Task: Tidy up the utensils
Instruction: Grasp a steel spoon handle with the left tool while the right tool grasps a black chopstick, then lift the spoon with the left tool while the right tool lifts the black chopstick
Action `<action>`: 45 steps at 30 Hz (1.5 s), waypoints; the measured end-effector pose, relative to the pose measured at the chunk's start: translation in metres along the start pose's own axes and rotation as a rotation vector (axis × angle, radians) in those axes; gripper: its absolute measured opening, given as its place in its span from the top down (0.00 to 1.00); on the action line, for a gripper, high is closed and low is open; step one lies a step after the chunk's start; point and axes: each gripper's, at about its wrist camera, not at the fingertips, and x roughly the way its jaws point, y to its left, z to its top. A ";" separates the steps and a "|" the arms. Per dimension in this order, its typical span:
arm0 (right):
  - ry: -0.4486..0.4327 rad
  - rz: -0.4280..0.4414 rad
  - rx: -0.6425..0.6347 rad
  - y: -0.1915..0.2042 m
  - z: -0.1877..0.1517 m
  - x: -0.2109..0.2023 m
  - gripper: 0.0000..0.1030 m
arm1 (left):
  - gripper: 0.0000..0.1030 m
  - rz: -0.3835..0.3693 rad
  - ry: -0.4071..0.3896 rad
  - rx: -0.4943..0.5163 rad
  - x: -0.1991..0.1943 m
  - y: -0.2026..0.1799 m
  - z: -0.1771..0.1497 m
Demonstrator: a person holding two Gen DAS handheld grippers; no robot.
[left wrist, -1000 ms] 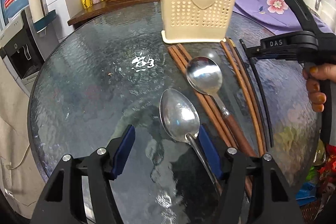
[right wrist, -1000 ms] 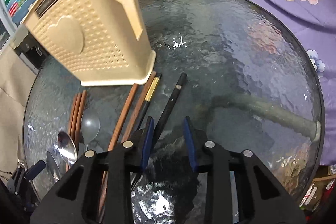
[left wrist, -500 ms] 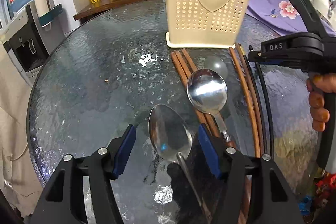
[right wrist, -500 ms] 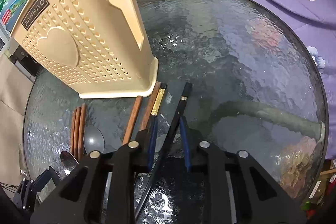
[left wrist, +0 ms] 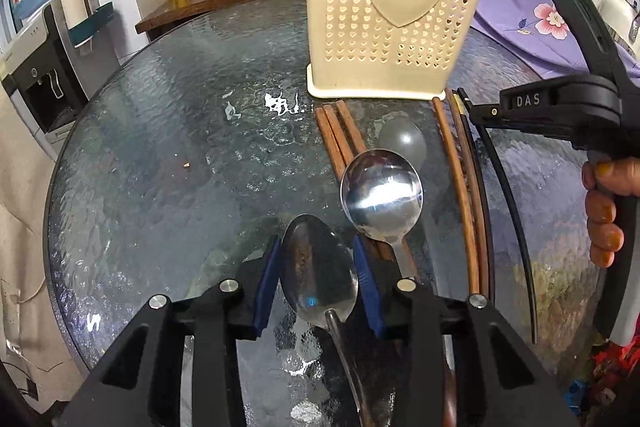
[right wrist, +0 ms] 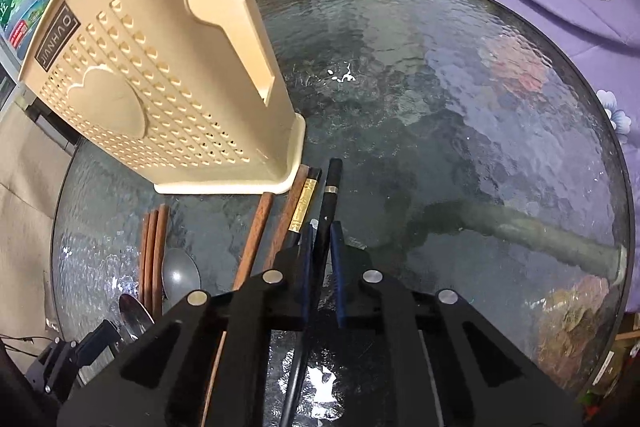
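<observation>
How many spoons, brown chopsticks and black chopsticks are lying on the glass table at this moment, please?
Spoons: 3
Brown chopsticks: 5
Black chopsticks: 2
Total: 10

On the round glass table [left wrist: 160, 155] the utensil holder [left wrist: 392, 19] stands upright at the far middle. Just near of its base, three chopsticks [left wrist: 338, 135] lie side by side, running nearward. To their right lies a small spoon [left wrist: 402, 141], and nearer, a large spoon [left wrist: 382, 195] rests across those chopsticks. Left of and nearer than it lies another spoon [left wrist: 318, 271], its bowl between the left gripper [left wrist: 318, 277] pads. Further right, more chopsticks [left wrist: 460, 187] lie lengthwise; rightmost of all, one chopstick [right wrist: 326, 211] sits between the right gripper [right wrist: 320, 267] pads.
</observation>
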 end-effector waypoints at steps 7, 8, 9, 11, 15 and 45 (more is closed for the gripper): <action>-0.041 0.019 -0.006 -0.007 -0.007 -0.010 0.92 | 0.65 -0.014 -0.050 0.009 -0.013 0.003 0.008; -0.050 0.038 -0.003 -0.009 -0.007 -0.014 0.92 | 0.65 -0.022 -0.065 0.009 -0.016 0.004 0.010; -0.060 0.052 0.000 -0.011 -0.009 -0.018 0.92 | 0.65 -0.030 -0.076 0.008 -0.019 0.005 0.012; -0.095 0.075 -0.002 -0.015 -0.009 -0.030 0.92 | 0.65 -0.048 -0.123 0.009 -0.030 0.007 0.016; -0.197 0.096 -0.048 -0.016 -0.012 -0.066 0.92 | 0.65 -0.066 -0.211 0.021 -0.055 0.010 0.024; -0.512 0.268 -0.258 0.013 -0.012 -0.234 0.93 | 0.66 -0.108 -0.486 0.071 -0.137 0.016 0.082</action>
